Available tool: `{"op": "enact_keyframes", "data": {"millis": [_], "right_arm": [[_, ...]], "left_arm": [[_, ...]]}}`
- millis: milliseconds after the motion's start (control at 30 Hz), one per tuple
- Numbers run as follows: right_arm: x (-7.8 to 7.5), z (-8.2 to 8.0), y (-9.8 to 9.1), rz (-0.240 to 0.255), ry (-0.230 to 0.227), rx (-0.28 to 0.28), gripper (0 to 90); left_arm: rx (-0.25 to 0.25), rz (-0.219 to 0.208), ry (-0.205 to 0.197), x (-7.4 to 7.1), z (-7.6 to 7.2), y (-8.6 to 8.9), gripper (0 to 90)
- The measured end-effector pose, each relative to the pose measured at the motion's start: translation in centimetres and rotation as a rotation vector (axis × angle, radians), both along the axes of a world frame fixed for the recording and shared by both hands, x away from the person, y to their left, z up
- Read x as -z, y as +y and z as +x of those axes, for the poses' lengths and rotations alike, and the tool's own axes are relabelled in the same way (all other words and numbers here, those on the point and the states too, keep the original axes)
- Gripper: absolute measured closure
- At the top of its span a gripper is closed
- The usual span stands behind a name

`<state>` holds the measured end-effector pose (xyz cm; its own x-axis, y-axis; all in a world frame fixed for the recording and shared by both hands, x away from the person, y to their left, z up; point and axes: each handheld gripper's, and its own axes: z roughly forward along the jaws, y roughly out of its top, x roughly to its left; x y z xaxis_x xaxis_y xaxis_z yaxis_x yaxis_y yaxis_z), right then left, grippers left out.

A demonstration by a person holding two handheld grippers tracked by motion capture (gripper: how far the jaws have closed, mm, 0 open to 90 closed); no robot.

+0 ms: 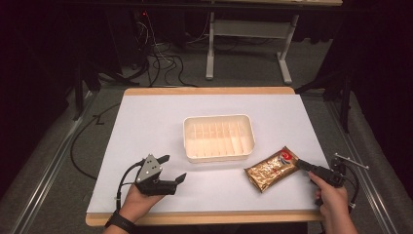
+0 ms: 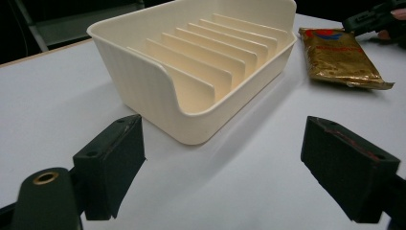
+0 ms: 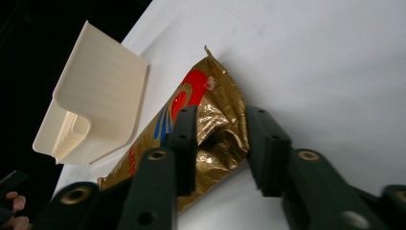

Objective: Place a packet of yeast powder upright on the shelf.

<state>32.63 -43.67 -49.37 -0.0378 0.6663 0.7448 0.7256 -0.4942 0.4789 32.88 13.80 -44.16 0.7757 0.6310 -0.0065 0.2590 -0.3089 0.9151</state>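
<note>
A gold foil packet (image 1: 272, 169) with a red and blue logo lies on the white table top, to the right of a cream plastic tray (image 1: 219, 118) with several dividers. My right gripper (image 1: 299, 164) reaches in from the right. In the right gripper view its jaws pinch the packet's (image 3: 210, 91) crumpled end, with the right gripper (image 3: 219, 143) shut on it. My left gripper (image 1: 170, 169) rests open in front of the tray's left corner, nothing between its jaws. The left gripper view has the left gripper (image 2: 222, 163) facing the tray (image 2: 143, 81), the packet (image 2: 337, 55) and the right gripper (image 2: 371, 19) beyond.
The white sheet (image 1: 146, 126) covers a wooden table, with its front edge (image 1: 204, 217) close to both hands. Cables and a desk frame (image 1: 210, 48) lie on the floor beyond the far edge. The tray (image 3: 100, 86) stands just past the packet.
</note>
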Motion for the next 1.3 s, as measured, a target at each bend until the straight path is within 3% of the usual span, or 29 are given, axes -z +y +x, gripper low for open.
{"op": "enact_keyframes", "data": {"millis": [133,267,433,633,667,800,1000,1300], "right_arm": [[-0.1,0.0,0.0,-0.013,-0.015,-0.022,85.7],[-0.4,-0.2,0.1,-0.023,-0.025,-0.033,89.0],[-1.8,-0.5,0.8,-0.08,-0.091,-0.055,90.0],[-3.1,-0.9,1.4,-0.081,-0.155,-0.069,90.0],[-3.6,-1.0,1.6,-0.082,-0.19,-0.075,90.0],[-4.4,-1.3,2.1,-0.083,-0.232,-0.087,90.0],[-6.5,-2.0,3.4,-0.12,-0.344,-0.113,90.0],[-8.2,-2.6,4.6,-0.148,-0.435,-0.132,90.0]], "left_arm": [[0.0,0.0,-0.001,0.0,0.0,0.0,15.5],[0.002,0.004,0.001,0.0,0.0,0.0,15.6],[0.002,0.005,-0.001,0.0,0.0,0.0,15.6],[0.001,0.008,-0.001,0.0,0.0,0.0,15.6],[0.001,0.009,-0.001,0.0,0.0,-0.1,15.6],[0.002,0.012,-0.003,0.0,0.0,-0.1,15.6],[0.001,0.011,-0.004,0.0,0.0,-0.1,15.6],[-0.001,0.006,-0.006,0.0,0.0,0.0,15.6]]}}
